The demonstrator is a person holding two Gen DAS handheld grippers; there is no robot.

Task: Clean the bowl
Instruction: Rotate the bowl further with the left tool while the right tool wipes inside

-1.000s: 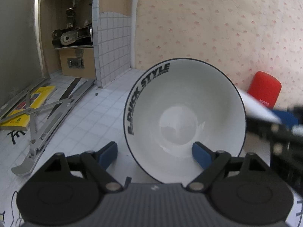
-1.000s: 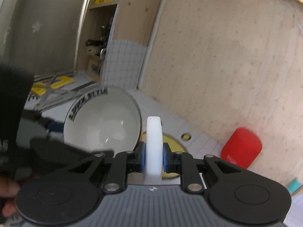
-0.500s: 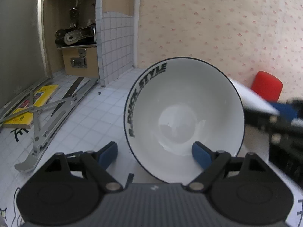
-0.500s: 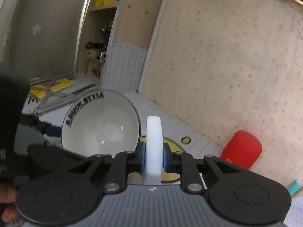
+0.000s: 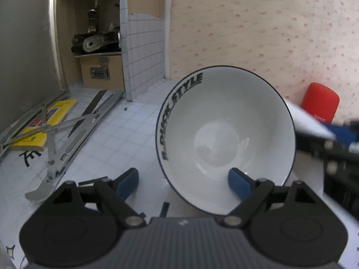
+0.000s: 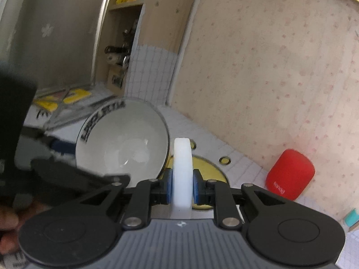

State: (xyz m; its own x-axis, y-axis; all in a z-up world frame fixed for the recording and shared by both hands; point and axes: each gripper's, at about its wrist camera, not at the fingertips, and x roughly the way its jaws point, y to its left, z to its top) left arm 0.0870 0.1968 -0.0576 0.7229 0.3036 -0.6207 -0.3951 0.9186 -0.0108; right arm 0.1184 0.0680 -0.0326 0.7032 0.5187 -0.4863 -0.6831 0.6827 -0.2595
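Observation:
A white bowl (image 5: 226,139) with a dark rim and black "STYLE" lettering is held tilted, its inside facing the camera. My left gripper (image 5: 184,180) holds it by the lower wall, one pad inside the bowl and one outside. The bowl also shows in the right wrist view (image 6: 122,139), lifted above the table. My right gripper (image 6: 182,185) is shut on a white sponge block (image 6: 182,170), just right of the bowl's rim and not touching its inside. The sponge and right gripper appear blurred at the right edge of the left wrist view (image 5: 314,125).
A red cylinder speaker (image 6: 289,174) stands by the wall at right. A yellow round mat (image 6: 206,168) lies under the sponge. A folding metal stand (image 5: 65,139) and a yellow book (image 5: 42,123) lie at left. A wooden shelf with tools (image 5: 96,42) stands behind.
The bowl stays gripped and tilted in my left gripper. My right gripper with the sponge has shifted slightly, staying beside the bowl's right rim.

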